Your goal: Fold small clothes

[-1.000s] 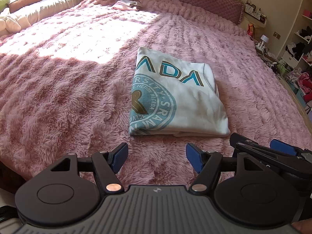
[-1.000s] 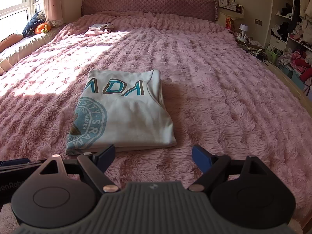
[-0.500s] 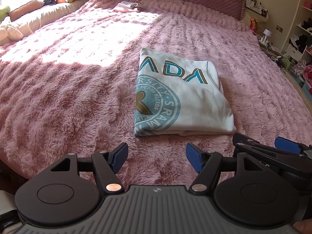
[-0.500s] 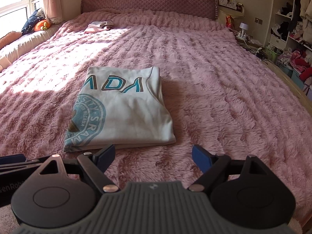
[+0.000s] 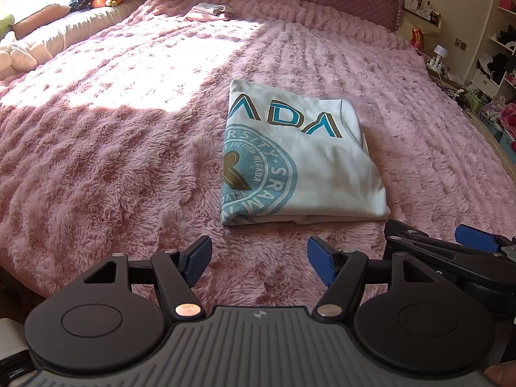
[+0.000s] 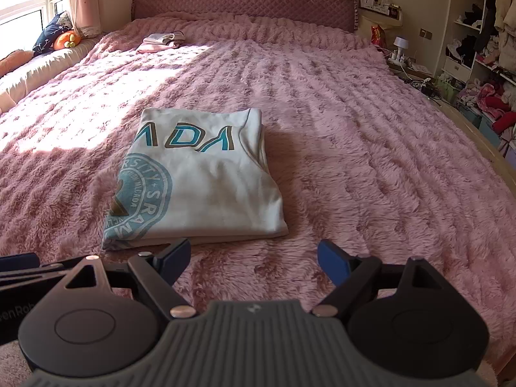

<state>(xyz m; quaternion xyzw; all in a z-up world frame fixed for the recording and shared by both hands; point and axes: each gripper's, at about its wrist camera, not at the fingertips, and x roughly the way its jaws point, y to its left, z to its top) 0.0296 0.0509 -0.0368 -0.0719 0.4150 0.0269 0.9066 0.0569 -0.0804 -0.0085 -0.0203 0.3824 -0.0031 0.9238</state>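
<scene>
A white T-shirt [image 5: 303, 161] with teal lettering and a round teal print lies folded into a neat rectangle on the pink fluffy bedspread [image 5: 113, 148]; it also shows in the right wrist view [image 6: 200, 180]. My left gripper [image 5: 259, 259] is open and empty, held just short of the shirt's near edge. My right gripper [image 6: 253, 258] is open and empty too, near the shirt's near right corner. The right gripper also shows in the left wrist view [image 5: 451, 248], at the right.
A small folded pile of pale clothes [image 6: 163, 40] lies far back near the quilted headboard [image 6: 245, 3]. Cushions and a window seat [image 5: 64, 29] run along the left. Shelves and clutter [image 6: 483, 74] stand beyond the bed's right edge.
Both grippers have drawn back a little and lifted; the shirt lies still and looks slightly farther away. Both stay open.
</scene>
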